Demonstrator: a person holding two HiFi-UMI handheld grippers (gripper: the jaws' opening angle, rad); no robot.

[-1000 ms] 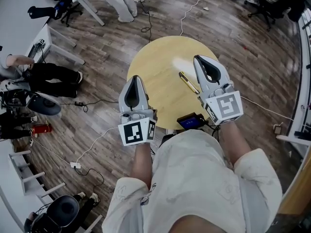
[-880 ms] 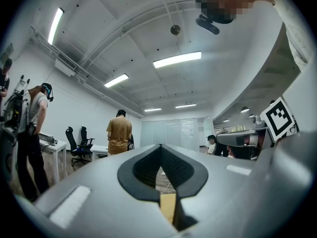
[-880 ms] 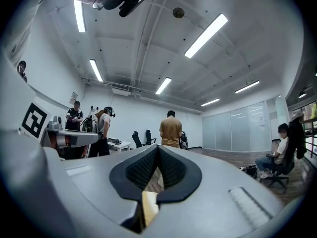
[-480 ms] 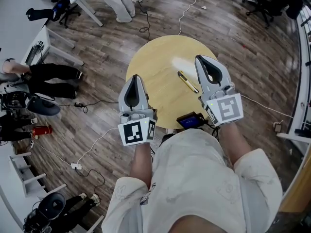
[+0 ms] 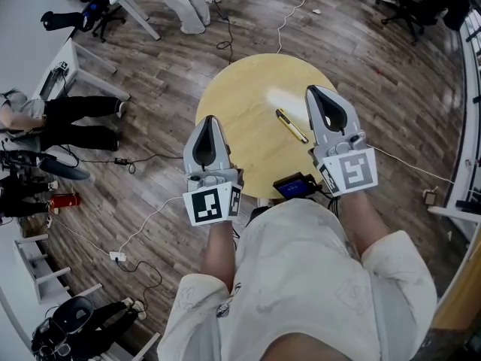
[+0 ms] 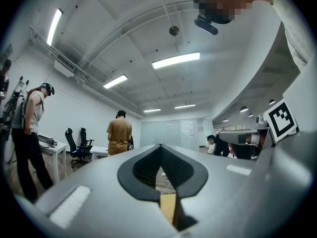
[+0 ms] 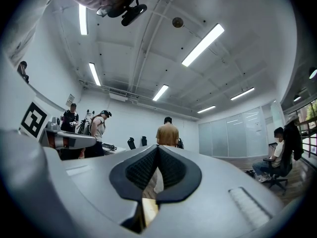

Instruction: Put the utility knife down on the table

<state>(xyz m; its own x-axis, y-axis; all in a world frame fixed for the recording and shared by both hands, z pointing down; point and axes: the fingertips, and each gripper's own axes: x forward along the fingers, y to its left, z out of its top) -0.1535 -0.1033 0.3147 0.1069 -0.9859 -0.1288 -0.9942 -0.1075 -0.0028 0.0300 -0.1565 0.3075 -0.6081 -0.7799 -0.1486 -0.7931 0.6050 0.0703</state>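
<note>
Yellow against pale wood, a utility knife (image 5: 291,126) lies flat on a round table (image 5: 240,89), its length running diagonally in the head view. A person in a white shirt (image 5: 301,277) stands at the table's near edge with a handheld gripper in each hand. The right gripper (image 5: 313,91) hangs over the table just beside the knife without touching it. Its two jaws are pressed together at the tips with nothing between them, as the right gripper view confirms. The left gripper (image 5: 210,120) is held over the table's left edge, well apart from the knife, its jaws likewise closed tip to tip and empty. Both grippers point away from the person. A small device with a blue screen (image 5: 294,187) sits at the person's waist. Dark wood-plank flooring (image 5: 150,179) surrounds the table. In the gripper views, a bystander in a tan shirt (image 6: 119,135) stands beyond it, back turned.
</note>
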